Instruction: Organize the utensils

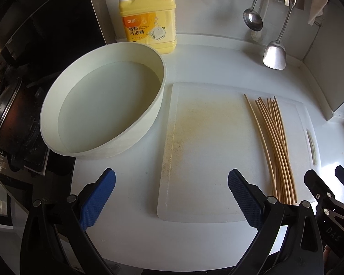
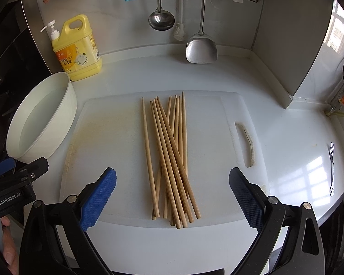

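Several wooden chopsticks (image 2: 169, 155) lie in a loose crossed bundle on a white cutting board (image 2: 112, 142). In the left wrist view the chopsticks (image 1: 275, 142) lie along the right side of the board (image 1: 206, 151). My right gripper (image 2: 172, 197) is open and empty, just in front of the near ends of the chopsticks. My left gripper (image 1: 172, 194) is open and empty, above the board's near left corner. A white basin (image 1: 103, 105) holding water stands left of the board; it also shows in the right wrist view (image 2: 41, 123).
A yellow detergent jug (image 1: 149, 16) stands behind the basin. A ladle (image 2: 160, 18) and a spatula (image 2: 200, 45) hang on the back wall. A small fork (image 2: 331, 167) lies on the counter at the right. A dark pot (image 1: 4, 114) sits on the stove at the left.
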`<act>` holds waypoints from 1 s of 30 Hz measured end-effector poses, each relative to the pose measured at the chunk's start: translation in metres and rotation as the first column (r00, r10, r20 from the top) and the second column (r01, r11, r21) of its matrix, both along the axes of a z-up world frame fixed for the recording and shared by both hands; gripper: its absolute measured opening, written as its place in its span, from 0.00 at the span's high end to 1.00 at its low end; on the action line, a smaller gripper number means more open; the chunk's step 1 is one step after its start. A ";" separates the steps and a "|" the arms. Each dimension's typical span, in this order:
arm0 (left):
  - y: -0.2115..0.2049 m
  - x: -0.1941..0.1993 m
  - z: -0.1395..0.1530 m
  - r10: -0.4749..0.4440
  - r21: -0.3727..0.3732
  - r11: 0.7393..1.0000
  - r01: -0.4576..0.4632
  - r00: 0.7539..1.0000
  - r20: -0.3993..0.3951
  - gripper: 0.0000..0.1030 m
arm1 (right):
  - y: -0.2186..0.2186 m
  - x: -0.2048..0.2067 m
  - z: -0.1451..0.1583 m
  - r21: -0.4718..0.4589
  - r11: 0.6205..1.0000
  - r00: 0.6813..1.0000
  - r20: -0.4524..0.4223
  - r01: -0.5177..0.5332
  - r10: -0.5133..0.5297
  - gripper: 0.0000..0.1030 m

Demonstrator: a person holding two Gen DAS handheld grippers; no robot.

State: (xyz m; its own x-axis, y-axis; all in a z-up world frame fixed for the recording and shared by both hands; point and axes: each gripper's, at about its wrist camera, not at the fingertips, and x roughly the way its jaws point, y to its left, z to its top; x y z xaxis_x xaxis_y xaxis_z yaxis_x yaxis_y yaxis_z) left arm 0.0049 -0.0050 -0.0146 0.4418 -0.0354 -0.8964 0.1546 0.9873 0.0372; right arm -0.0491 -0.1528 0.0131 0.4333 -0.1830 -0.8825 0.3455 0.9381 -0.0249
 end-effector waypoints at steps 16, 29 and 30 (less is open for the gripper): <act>-0.083 0.015 -0.051 -0.091 -0.059 0.994 0.090 0.996 -0.004 0.06 | -0.072 -0.023 -0.046 -0.023 0.999 0.999 0.013 0.044 -0.044 0.08; -0.081 0.023 -0.067 -0.048 -0.016 0.999 0.050 0.997 0.067 0.06 | -0.067 0.019 -0.075 -0.032 0.996 0.995 0.056 -0.083 0.084 0.08; -0.077 0.023 -0.068 -0.043 -0.012 0.999 0.044 0.997 0.068 0.06 | -0.065 0.023 -0.076 -0.036 0.995 0.994 0.058 -0.093 0.095 0.08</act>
State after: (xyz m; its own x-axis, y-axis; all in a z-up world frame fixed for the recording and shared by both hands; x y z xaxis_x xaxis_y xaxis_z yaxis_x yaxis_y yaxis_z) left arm 0.0280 -0.0825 -0.0823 0.4991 -0.0680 -0.8639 0.1949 0.9802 0.0354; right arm -0.0257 -0.2175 -0.0633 0.5014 -0.1676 -0.8488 0.2573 0.9655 -0.0386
